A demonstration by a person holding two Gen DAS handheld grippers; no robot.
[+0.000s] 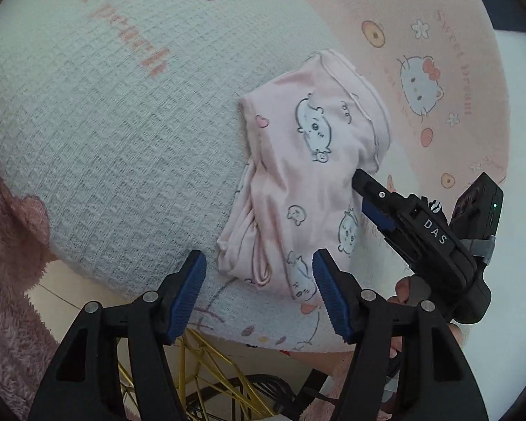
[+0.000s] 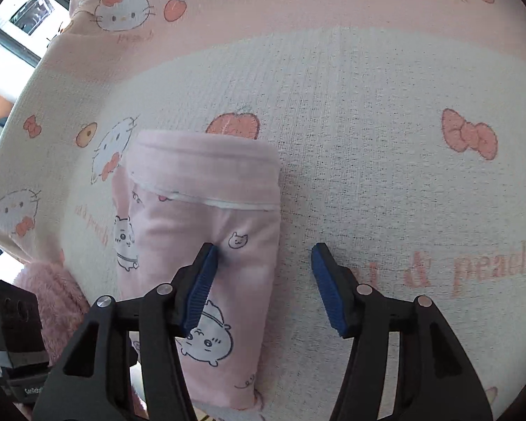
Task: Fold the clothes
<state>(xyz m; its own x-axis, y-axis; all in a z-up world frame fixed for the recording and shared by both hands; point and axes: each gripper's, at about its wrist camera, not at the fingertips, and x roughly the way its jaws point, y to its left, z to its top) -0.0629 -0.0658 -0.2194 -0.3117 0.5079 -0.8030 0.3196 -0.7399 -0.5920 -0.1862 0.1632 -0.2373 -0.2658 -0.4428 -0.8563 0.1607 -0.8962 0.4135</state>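
Pink printed trousers (image 2: 207, 245) lie folded compactly on the blanket (image 2: 368, 175); our left gripper (image 1: 259, 273) and right gripper (image 2: 263, 263) hover spread, gripping nothing.

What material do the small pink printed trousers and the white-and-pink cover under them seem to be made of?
Small pink printed trousers: likely soft cotton knit, matte; they crease gently and show stitched hems. White-and-pink cover: apparently a waffle-textured woven cloth, matte, with a visible grid of small squares.
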